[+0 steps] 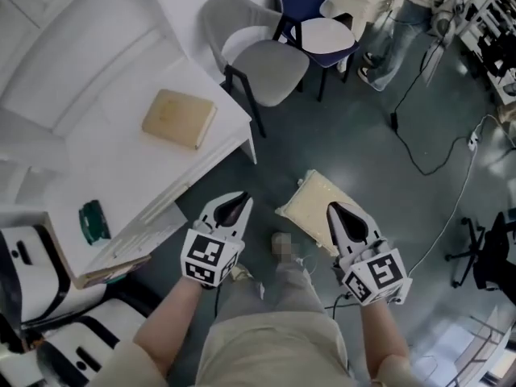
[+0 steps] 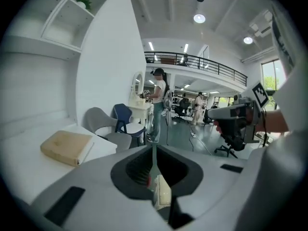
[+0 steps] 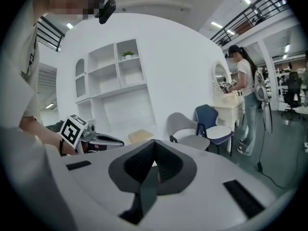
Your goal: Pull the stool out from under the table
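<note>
The stool (image 1: 306, 204), with a cream square padded seat, stands on the grey floor to the right of the white table (image 1: 210, 147), out from under its edge. My left gripper (image 1: 235, 203) hangs in the air between the table edge and the stool, its jaws shut with nothing in them. In the head view my right gripper (image 1: 336, 214) covers the stool's right side; it is held well above the seat, shut and empty. In the left gripper view the jaws (image 2: 154, 150) meet in a thin line. The right gripper view shows its own jaws (image 3: 154, 147) closed too.
A tan block (image 1: 179, 118) and a green object (image 1: 94, 221) lie on the table. A grey chair (image 1: 270, 67) and a blue chair (image 1: 318, 18) stand beyond the table's corner. A person (image 1: 403, 18) stands at the far right. A cable (image 1: 431, 164) crosses the floor near an office chair (image 1: 484, 256).
</note>
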The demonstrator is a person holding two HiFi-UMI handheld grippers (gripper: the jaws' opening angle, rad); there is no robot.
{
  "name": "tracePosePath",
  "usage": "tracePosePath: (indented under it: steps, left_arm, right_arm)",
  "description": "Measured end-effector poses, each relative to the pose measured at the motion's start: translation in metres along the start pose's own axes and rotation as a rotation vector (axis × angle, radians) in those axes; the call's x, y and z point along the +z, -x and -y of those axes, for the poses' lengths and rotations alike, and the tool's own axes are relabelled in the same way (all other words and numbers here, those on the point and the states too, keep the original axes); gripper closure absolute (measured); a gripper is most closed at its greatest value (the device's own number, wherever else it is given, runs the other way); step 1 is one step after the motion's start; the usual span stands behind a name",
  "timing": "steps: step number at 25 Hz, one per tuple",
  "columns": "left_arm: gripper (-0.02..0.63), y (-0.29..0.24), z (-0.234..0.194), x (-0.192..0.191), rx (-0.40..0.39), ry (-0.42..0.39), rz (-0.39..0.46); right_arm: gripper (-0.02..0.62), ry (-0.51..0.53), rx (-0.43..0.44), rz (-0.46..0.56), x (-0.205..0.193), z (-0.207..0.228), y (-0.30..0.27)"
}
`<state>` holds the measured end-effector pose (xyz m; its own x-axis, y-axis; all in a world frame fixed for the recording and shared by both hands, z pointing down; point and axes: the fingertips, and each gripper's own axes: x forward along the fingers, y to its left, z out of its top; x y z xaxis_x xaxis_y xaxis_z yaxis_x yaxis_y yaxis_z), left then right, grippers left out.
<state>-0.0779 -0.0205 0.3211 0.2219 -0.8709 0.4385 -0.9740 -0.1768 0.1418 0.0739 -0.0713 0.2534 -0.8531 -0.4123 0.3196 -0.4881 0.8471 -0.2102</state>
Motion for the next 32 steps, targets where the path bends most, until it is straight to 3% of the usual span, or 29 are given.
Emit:
tracePosePath:
  steps: [9,18,24,32]
  left_arm:
    - [0.561,0.09,-0.027,0.047,0.18,0.046,0.09]
    - [0.561,0.191,-0.046,0.088,0.38,0.044,0.206]
    - [0.561,0.257,-0.053,0.098,0.498,0.059,0.287]
    - [0.561,0.317,-0.055,0.091,0.634,0.062,0.321]
  right_arm:
    - [0.572,0.069,0.224,0.057,0.068,-0.076,-0.021]
    - [0.572,0.137,0.418,0.081,0.108,-0.144,-0.03]
    - [0.574,0.141,0.543,0.085,0.128,-0.191,-0.038]
    - [0.574,0.185,0.662,0.089,0.145,-0.235,-0.044]
